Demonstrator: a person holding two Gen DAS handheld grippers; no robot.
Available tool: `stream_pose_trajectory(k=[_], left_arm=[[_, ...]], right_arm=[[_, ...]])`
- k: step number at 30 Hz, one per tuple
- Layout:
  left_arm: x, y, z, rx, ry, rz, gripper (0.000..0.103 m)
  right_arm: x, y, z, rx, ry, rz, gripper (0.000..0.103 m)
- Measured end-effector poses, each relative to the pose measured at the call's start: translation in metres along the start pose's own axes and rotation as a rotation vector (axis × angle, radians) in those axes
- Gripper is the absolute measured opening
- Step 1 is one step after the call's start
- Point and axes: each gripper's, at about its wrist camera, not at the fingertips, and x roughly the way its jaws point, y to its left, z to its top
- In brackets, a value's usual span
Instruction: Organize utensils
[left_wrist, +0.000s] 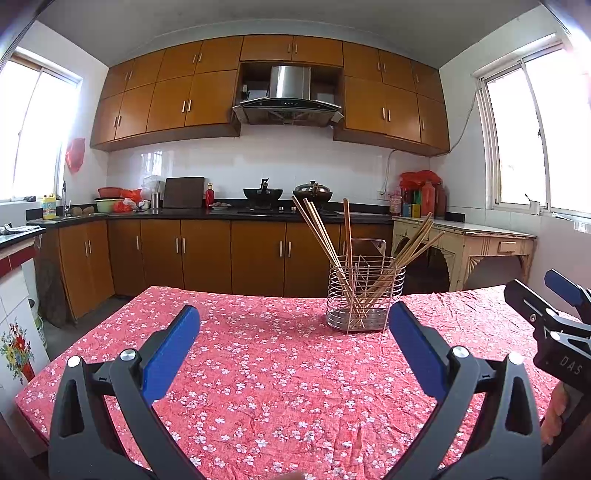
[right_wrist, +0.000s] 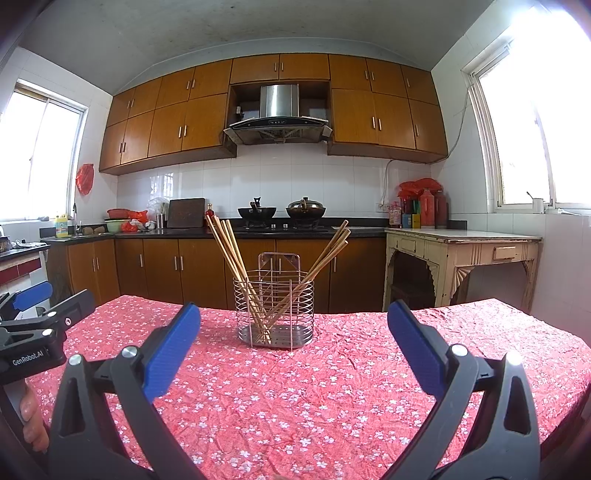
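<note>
A wire utensil holder (left_wrist: 364, 299) (right_wrist: 274, 308) stands upright on the table with the red floral cloth (left_wrist: 273, 369) (right_wrist: 332, 387). Several wooden chopsticks (left_wrist: 319, 236) (right_wrist: 229, 247) lean inside it, some to the left and some to the right. My left gripper (left_wrist: 295, 332) is open, hovering above the cloth short of the holder, which lies ahead to its right. My right gripper (right_wrist: 293, 332) is open too, nearly in line with the holder and short of it. Nothing sits between either pair of blue pads. Each gripper shows at the edge of the other's view.
Beyond the table runs a kitchen counter (left_wrist: 221, 214) with two woks, a cutting board and bowls. A cream side table (right_wrist: 461, 240) with bottles stands at the right wall. A person's hand (right_wrist: 31, 417) holds the left gripper's handle.
</note>
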Motion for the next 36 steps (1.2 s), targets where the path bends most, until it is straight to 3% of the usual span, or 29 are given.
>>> stream_pose_trajectory(k=[36], left_arm=[[0.0008, 0.0028, -0.0006, -0.012, 0.004, -0.004, 0.101]], right_arm=[[0.0003, -0.0004, -0.0013, -0.002, 0.005, 0.006, 0.099]])
